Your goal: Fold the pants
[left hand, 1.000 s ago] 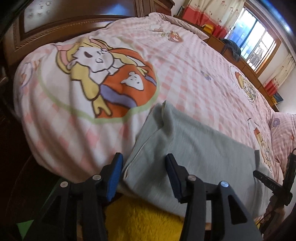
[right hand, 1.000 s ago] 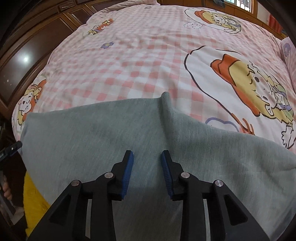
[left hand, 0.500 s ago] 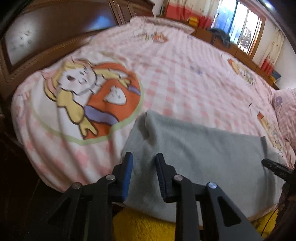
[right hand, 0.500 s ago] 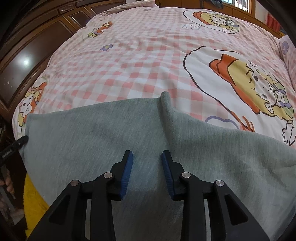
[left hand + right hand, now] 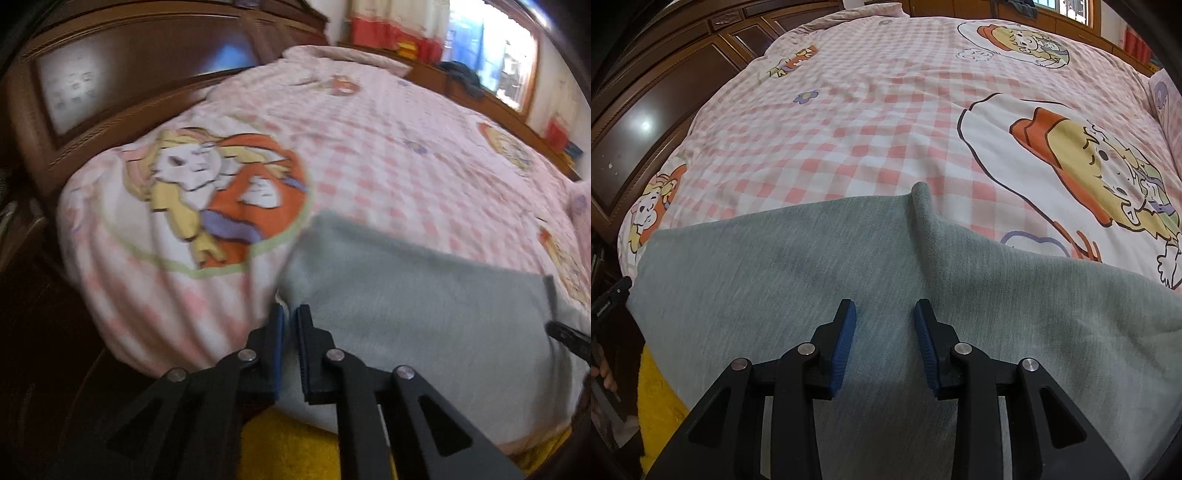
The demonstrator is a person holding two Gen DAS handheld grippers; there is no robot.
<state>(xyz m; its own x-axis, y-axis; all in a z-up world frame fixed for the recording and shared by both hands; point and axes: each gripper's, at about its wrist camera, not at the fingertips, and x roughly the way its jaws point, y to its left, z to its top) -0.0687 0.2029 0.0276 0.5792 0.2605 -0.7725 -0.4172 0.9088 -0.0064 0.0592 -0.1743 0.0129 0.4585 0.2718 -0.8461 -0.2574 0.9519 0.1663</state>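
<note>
My left tool (image 5: 289, 325) has just pinched the pants (image 5: 424, 306) at their left edge; right tool (image 5: 884, 321) hovers spread above them, so lifting can start.

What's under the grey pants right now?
The grey pants lie on the pink checked quilt, their near edge overhanging something yellow. Anything else beneath them is covered.

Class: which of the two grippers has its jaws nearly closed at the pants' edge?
The left gripper, pinching the grey pants; the right gripper is open.
</note>
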